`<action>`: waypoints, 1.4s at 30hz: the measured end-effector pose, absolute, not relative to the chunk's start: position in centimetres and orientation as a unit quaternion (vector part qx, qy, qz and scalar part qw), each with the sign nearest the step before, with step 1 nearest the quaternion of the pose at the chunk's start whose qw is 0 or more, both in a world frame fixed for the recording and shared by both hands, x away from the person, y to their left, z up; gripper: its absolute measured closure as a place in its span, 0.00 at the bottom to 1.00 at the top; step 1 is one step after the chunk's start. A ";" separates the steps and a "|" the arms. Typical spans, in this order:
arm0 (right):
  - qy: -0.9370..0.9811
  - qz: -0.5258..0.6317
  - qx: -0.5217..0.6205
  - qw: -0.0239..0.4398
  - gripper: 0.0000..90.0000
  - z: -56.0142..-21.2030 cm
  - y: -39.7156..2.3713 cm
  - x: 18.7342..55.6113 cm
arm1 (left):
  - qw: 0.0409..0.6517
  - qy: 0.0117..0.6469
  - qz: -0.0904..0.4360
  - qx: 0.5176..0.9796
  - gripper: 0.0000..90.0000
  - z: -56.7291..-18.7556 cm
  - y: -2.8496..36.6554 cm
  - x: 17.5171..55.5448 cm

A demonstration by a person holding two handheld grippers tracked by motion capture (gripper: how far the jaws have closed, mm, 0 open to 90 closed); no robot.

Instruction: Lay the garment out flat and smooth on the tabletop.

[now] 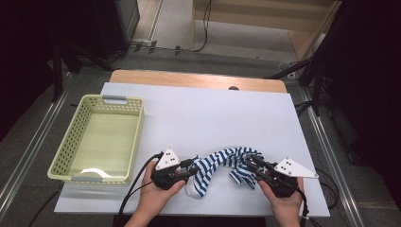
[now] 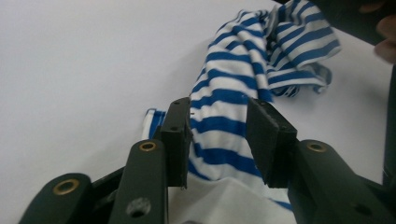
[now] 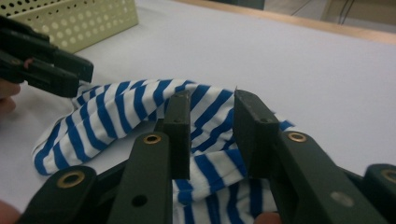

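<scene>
While both grippers stand parted, a blue-and-white striped garment [image 1: 226, 169] is seen lying crumpled on the white table cover [image 1: 213, 113] between them.

The left gripper [image 1: 193, 171] is held at the garment's left end, its jaws apart with striped cloth lying in the gap, the pads not pressing it. The right gripper [image 1: 251, 164] is held at the right end, likewise released, with cloth between its spread jaws. The garment is bunched near the table's front edge. A pale yellow perforated basket [image 1: 75, 142] is set well apart at the left.
</scene>
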State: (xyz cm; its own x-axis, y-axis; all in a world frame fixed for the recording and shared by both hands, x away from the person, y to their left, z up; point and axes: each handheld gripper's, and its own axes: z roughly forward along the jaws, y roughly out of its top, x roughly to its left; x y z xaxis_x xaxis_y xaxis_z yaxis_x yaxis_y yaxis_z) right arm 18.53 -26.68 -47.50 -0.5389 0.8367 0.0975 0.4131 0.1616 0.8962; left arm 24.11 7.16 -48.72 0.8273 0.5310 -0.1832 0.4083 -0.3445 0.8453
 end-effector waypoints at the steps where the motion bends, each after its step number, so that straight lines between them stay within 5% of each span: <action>1: 0.733 0.483 0.430 0.210 0.70 -47.8 -26.3 18.6 | 0.498 0.281 0.061 0.818 0.65 -48.6 6.9 23.9; 14: 0.779 0.416 0.435 0.175 0.53 -50.4 -24.9 19.8 | 0.428 0.250 0.068 0.866 0.50 -50.4 3.6 22.6; 21: 0.793 0.393 0.433 0.171 0.52 -51.2 -24.8 20.1 | 0.397 0.240 0.111 0.879 0.68 -50.6 3.3 22.4; 25: 0.800 0.378 0.433 0.172 0.57 -51.5 -24.5 20.2 | 0.402 0.243 0.097 0.877 0.84 -50.6 3.7 22.6; 32: 0.809 0.370 0.426 0.163 0.85 -51.3 -24.4 20.3 | 0.416 0.245 0.085 0.872 0.94 -50.5 4.2 22.8; 42: 0.777 0.411 0.440 0.183 0.87 -49.5 -27.1 19.9 | 0.442 0.255 0.082 0.856 0.95 -49.6 5.3 23.3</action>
